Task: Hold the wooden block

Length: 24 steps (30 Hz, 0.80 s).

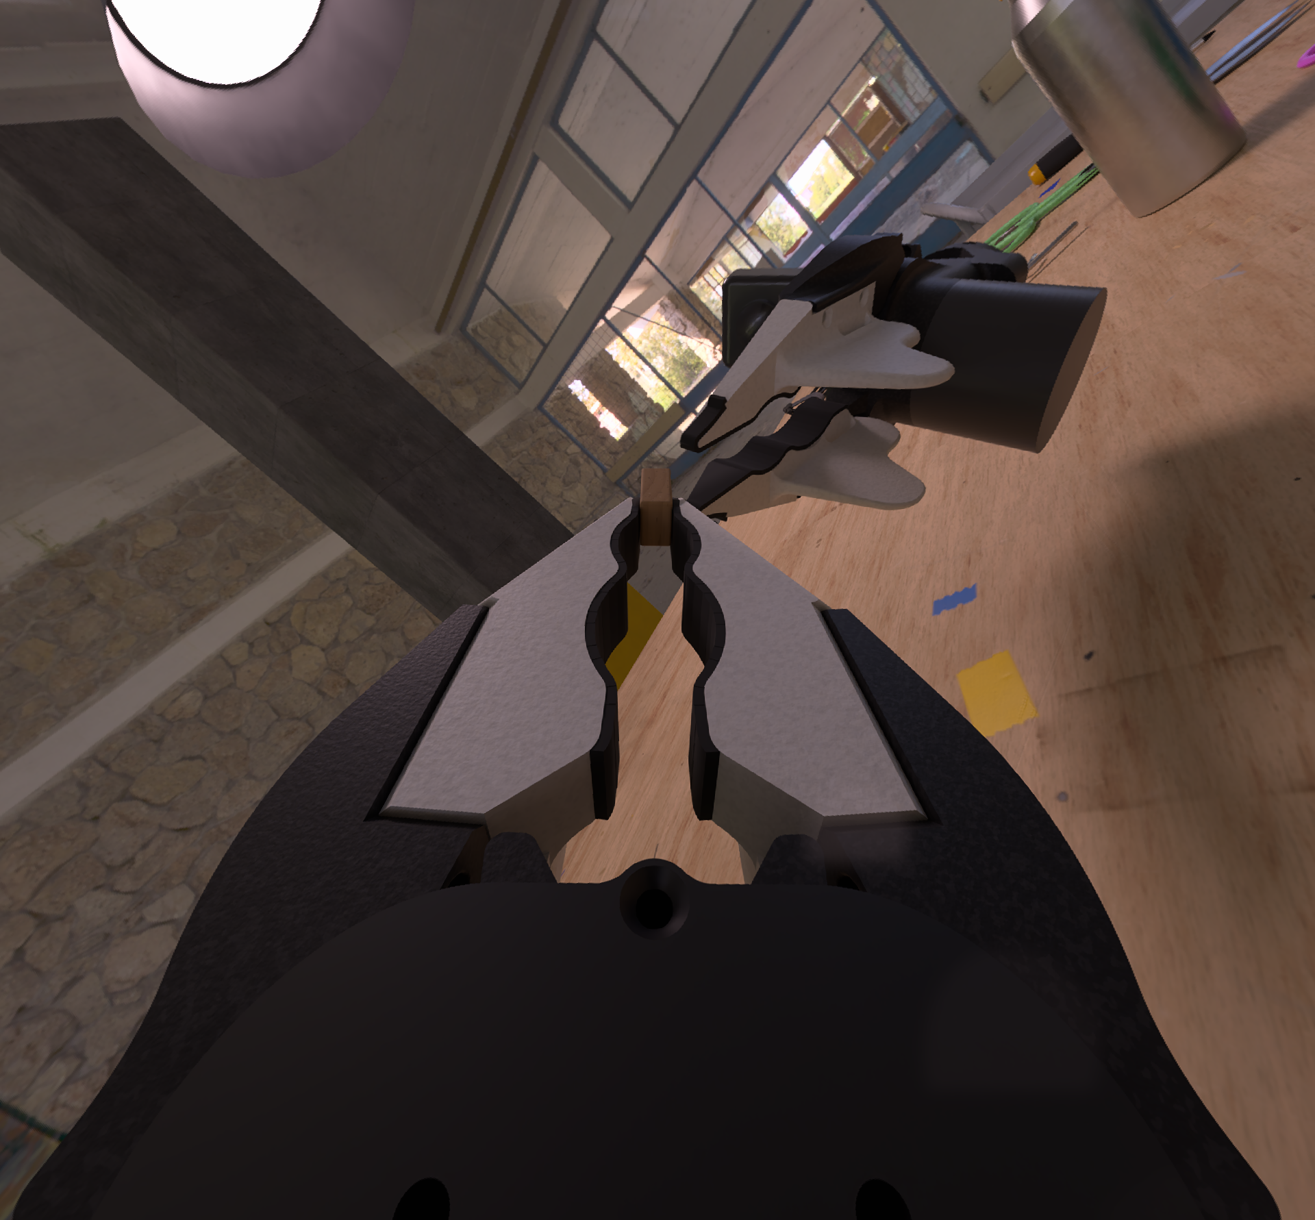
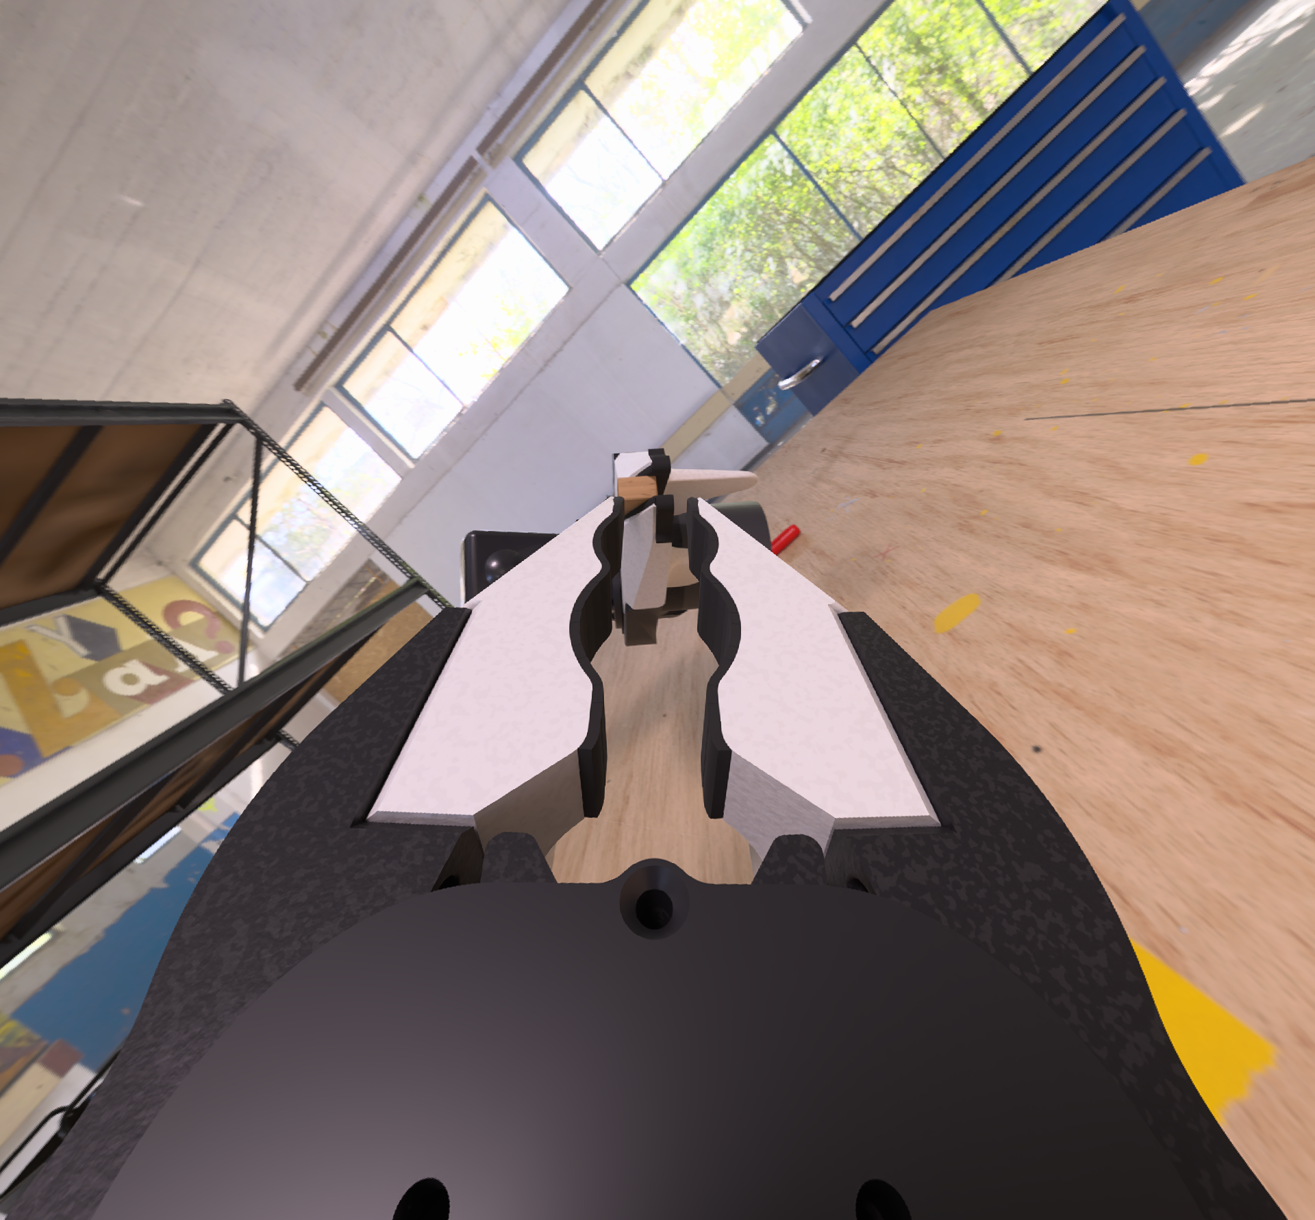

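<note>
The wooden block point(image 1: 655, 513) is small and light brown. My left gripper point(image 1: 655, 527) is shut on it, pinching it between the fingertips, off the wooden table point(image 1: 1103, 581). My right gripper point(image 1: 701, 474) faces it from the upper right, jaws apart, fingertips just beside the block. In the right wrist view, the right gripper point(image 2: 656, 510) is open. Just beyond its fingertips are the left gripper point(image 2: 662, 488) and the block point(image 2: 635, 487). I cannot tell whether the right fingers touch the block.
A metal bottle with a yellow cap point(image 1: 1117, 68) stands on the table. Green items point(image 1: 1032, 218), yellow tape point(image 1: 996, 691) and blue tape point(image 1: 953, 599) lie there too. A red item point(image 2: 786, 537), a blue drawer cabinet point(image 2: 1032, 189) and a metal shelf point(image 2: 178, 545) are nearby.
</note>
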Each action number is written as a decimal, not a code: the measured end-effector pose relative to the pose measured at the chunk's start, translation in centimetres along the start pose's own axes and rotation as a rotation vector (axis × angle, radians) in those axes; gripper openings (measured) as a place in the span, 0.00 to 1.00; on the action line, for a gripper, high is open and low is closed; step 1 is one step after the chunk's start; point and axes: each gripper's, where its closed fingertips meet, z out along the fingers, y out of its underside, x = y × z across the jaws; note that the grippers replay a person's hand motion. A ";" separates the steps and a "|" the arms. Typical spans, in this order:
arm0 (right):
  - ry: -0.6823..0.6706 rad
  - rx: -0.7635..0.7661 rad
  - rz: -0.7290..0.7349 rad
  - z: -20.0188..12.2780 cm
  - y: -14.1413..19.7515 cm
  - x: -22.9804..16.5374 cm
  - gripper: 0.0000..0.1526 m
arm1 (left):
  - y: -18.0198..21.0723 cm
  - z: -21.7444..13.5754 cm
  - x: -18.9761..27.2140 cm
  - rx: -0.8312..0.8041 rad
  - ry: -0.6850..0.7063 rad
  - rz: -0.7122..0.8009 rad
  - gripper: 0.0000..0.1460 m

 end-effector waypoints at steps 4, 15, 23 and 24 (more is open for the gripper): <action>-0.044 0.021 0.032 0.4 0.0 -0.4 0.10 | -0.5 0.0 0.2 0.016 0.007 0.011 0.05; 0.434 0.072 -1.058 -0.2 -2.0 -3.2 0.00 | -2.4 -0.3 -0.9 0.102 0.044 -0.199 0.05; 0.523 -0.031 -1.239 0.2 -0.9 -2.4 0.00 | -2.5 -0.3 -0.2 0.096 0.103 -0.199 0.05; 0.524 -0.038 -1.243 0.2 -0.8 -2.3 0.00 | -2.4 -0.3 -0.2 0.095 0.108 -0.201 0.05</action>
